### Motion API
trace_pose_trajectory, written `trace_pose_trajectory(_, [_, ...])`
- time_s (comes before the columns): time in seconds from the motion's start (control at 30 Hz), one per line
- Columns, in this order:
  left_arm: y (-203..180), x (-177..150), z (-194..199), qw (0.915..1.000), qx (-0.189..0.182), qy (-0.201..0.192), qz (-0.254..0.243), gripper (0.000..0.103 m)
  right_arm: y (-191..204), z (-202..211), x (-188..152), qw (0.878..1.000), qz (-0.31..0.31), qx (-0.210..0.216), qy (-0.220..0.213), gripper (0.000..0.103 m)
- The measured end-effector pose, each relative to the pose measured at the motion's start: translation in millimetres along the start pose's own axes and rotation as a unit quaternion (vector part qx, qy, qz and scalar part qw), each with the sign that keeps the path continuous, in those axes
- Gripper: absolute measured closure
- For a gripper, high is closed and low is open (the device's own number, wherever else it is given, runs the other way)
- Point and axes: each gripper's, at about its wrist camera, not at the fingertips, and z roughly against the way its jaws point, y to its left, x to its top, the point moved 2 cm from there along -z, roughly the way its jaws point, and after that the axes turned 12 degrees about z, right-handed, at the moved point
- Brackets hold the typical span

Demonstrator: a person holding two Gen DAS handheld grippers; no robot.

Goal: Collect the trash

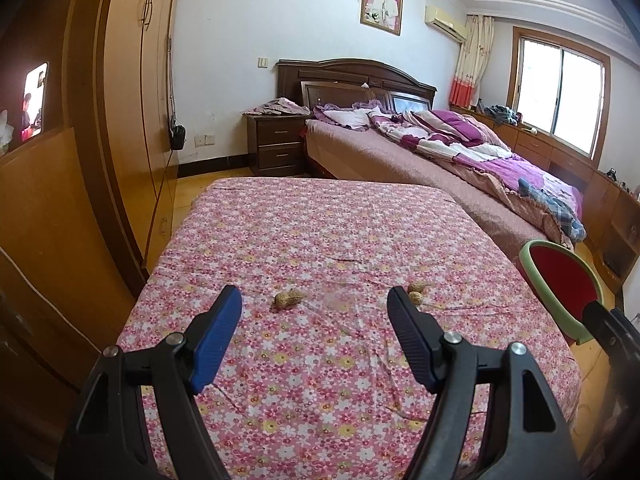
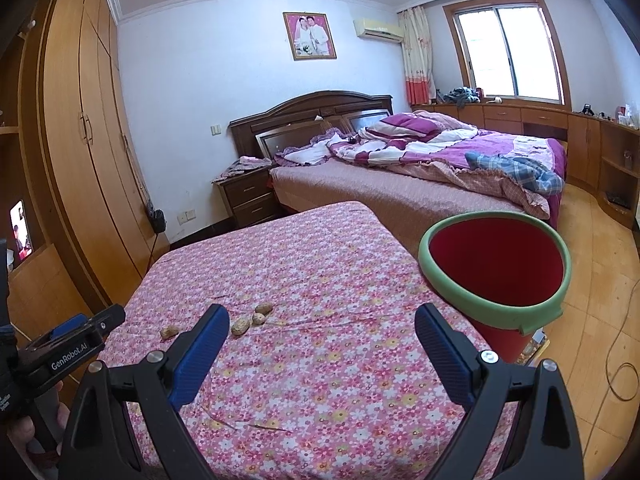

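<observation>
Peanuts on floral cloth, just beyond spread left gripper

Bed: far ahead, purple quilt rumpled on it;
Nightstand: ahead, left of bed;
Wardrobe: along left side;
Framed portrait: on far wall;
Window: far right

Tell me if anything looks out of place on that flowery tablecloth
Yes: peanut shells lie loose on the floral cloth, four visible in the right wrist view, one apart from the cluster. A few thin stems lie near them. The red bin stands beside the table, with nothing visible inside. Both grippers, left and right, are open, holding nothing.
</observation>
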Motion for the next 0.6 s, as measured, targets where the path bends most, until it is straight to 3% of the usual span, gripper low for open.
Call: trace_pose_trajectory(0.6, [-1.3,-0.5,0.1,1.0,-0.001,0.0,0.0,0.028,-4.8,1.7,0.6,1.0,-0.005,-0.004,-0.006,0.007])
